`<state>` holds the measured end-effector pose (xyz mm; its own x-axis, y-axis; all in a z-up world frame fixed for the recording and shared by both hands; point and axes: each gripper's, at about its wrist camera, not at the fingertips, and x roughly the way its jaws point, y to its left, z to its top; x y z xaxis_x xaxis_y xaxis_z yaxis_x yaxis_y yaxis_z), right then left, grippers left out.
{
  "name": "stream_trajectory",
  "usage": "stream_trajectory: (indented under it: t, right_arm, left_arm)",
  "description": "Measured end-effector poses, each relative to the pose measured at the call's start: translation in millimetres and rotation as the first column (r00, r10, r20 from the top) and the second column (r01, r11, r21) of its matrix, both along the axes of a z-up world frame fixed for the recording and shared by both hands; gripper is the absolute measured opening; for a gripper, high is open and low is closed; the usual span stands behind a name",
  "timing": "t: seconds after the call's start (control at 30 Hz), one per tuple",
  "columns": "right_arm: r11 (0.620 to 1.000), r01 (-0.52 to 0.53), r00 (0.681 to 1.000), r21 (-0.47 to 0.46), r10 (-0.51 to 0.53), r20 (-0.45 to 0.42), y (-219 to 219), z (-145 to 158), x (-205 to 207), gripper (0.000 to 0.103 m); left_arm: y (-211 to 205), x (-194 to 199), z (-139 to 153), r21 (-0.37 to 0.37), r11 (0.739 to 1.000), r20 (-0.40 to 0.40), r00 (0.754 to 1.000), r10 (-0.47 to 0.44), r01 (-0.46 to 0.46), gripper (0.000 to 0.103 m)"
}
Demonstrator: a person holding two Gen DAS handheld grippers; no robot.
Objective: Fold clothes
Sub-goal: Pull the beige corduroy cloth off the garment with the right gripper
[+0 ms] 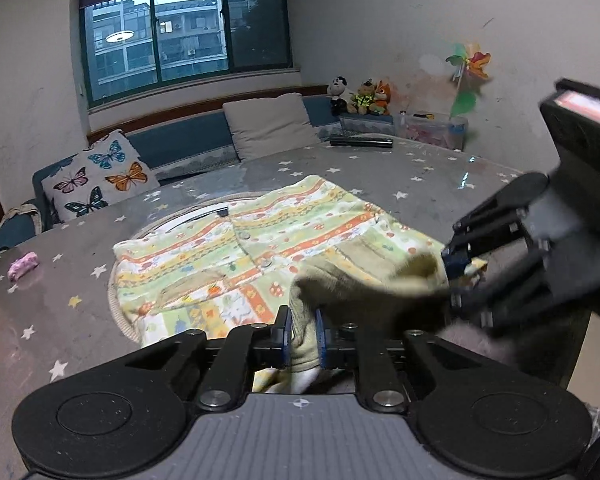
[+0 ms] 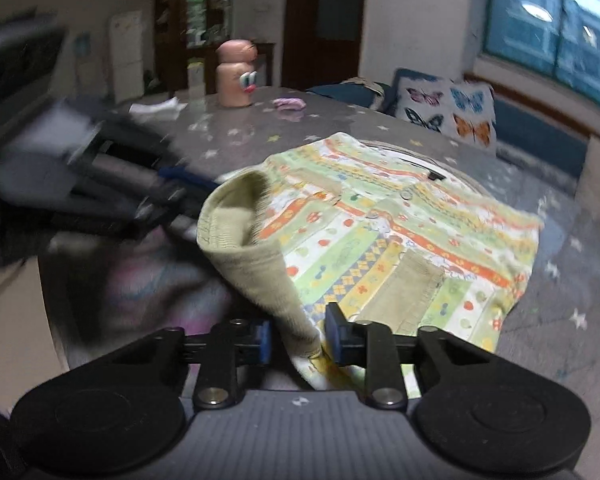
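Observation:
A small patterned child's garment (image 1: 236, 256) with green, orange and yellow stripes and an olive ribbed hem lies spread on the star-print table (image 1: 60, 320). My left gripper (image 1: 303, 332) is shut on the olive hem (image 1: 340, 284) at the garment's near edge. My right gripper (image 1: 460, 276) comes in from the right and holds the same hem further along. In the right wrist view the right gripper (image 2: 296, 338) has the hem (image 2: 256, 264) between its pads, which stand a little apart around the cloth. The garment (image 2: 400, 224) spreads beyond it, and the left gripper (image 2: 180, 184) shows blurred at left.
A round mat (image 1: 118, 312) lies under the garment. A pink bundle (image 1: 23, 266) sits at the table's left, a black remote (image 1: 360, 142) and a plastic box (image 1: 436, 128) at the far side. A pink bottle figure (image 2: 236, 74) stands on the table. A sofa with a butterfly cushion (image 1: 96, 178) is behind.

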<state>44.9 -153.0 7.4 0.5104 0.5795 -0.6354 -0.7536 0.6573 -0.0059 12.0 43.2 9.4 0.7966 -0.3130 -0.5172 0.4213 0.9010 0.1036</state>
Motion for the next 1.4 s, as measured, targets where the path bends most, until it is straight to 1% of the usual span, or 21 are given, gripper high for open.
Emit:
stream_trajectory:
  t: [0.03,0.07,0.1,0.2,0.23,0.27,0.43,0.5,0.57,0.6,0.63,0.67,0.77,0.93,1.03,1.1,1.13,1.2,1.27,1.33,1.4]
  right_arm:
    - [1.0,0.016,1.0,0.023,-0.015,-0.023,-2,3,5,0.019]
    - [0.999,0.03,0.999,0.045,-0.028,-0.042,-5,6,8,0.017]
    - [0.997,0.041,0.998,0.063,-0.037,-0.053,-7,9,11,0.017]
    - [0.994,0.058,0.997,0.092,-0.053,-0.057,-10,17,16,0.015]
    - [0.993,0.061,0.997,0.098,-0.056,-0.055,-10,19,17,0.015]
    - [0.993,0.062,0.997,0.101,-0.057,-0.052,-10,20,17,0.015]
    - [0.991,0.067,0.997,0.114,-0.063,-0.038,-9,26,18,0.014]
    - [0.99,0.069,0.997,0.12,-0.065,-0.032,-9,28,18,0.013]
    - [0.99,0.072,0.997,0.124,-0.069,-0.028,-10,28,16,0.012]
    - [0.989,0.073,0.997,0.126,-0.071,-0.027,-10,28,14,0.012]
    - [0.989,0.075,0.997,0.128,-0.072,-0.025,-11,27,13,0.011]
    - [0.989,0.076,0.997,0.129,-0.073,-0.024,-11,27,11,0.011]
    - [0.988,0.078,0.997,0.137,-0.076,-0.022,-14,28,6,0.011]
    - [0.985,0.059,0.998,0.161,-0.061,0.003,-28,43,-13,0.011]
    - [0.987,0.032,0.999,0.159,-0.035,0.015,-39,54,-34,0.01]
    - [0.986,0.018,1.0,0.165,-0.021,0.018,-49,64,-50,0.008]
    - [0.986,0.012,1.0,0.169,-0.016,0.019,-54,70,-58,0.005]
    - [0.983,0.0,1.0,0.181,-0.003,0.017,-65,79,-73,0.004]
    - [0.979,-0.014,1.0,0.205,0.014,0.003,-72,84,-86,0.003]
    - [0.98,-0.035,0.999,0.196,0.034,0.011,-74,79,-96,0.004]
    - [0.986,-0.025,1.0,0.166,0.027,-0.009,-74,69,-98,0.004]
  left_arm:
    - [2,-4,-1,0.01,1.0,0.006,1.0,0.005,-0.005,0.026]
    - [3,-9,-1,0.021,1.0,0.016,1.0,0.012,-0.013,0.036]
    - [5,-14,-1,0.033,0.999,0.028,0.999,0.02,-0.021,0.04]
    - [10,-23,-3,0.079,0.996,0.043,0.998,0.036,-0.039,0.045]
    - [11,-25,-5,0.095,0.994,0.048,0.998,0.04,-0.044,0.05]
    - [12,-27,-7,0.112,0.992,0.054,0.998,0.043,-0.049,0.051]
    - [9,-26,-14,0.212,0.975,0.101,0.994,0.04,-0.061,0.052]
    - [8,-19,-21,0.269,0.961,0.117,0.993,0.033,-0.063,0.05]
    - [8,-15,-26,0.294,0.953,0.116,0.993,0.036,-0.069,0.025]
    - [9,-14,-27,0.291,0.954,0.109,0.993,0.042,-0.072,0.021]
    - [10,-13,-27,0.285,0.956,0.102,0.994,0.047,-0.075,0.014]
    - [11,-14,-26,0.277,0.958,0.101,0.994,0.051,-0.077,0.011]
    - [12,-24,-17,0.255,0.964,0.106,0.993,0.045,-0.07,0.008]
    - [8,-51,1,0.231,0.972,0.105,0.994,0.021,-0.044,0.008]
    - [6,-72,12,0.218,0.975,0.085,0.996,0.012,-0.03,0.007]
    - [6,-89,23,0.187,0.982,0.052,0.999,0.008,-0.017,0.007]
    - [6,-99,29,0.17,0.985,0.035,0.999,0.005,-0.011,0.007]
    - [4,-113,37,0.175,0.985,0.035,0.999,-0.013,0.007,0.007]
    - [3,-117,32,0.192,0.981,0.031,0.999,-0.019,0.012,0.005]
    - [2,-119,27,0.21,0.977,0.027,0.999,-0.023,0.016,0.004]
    - [1,-121,21,0.229,0.973,0.023,0.999,-0.026,0.02,0.004]
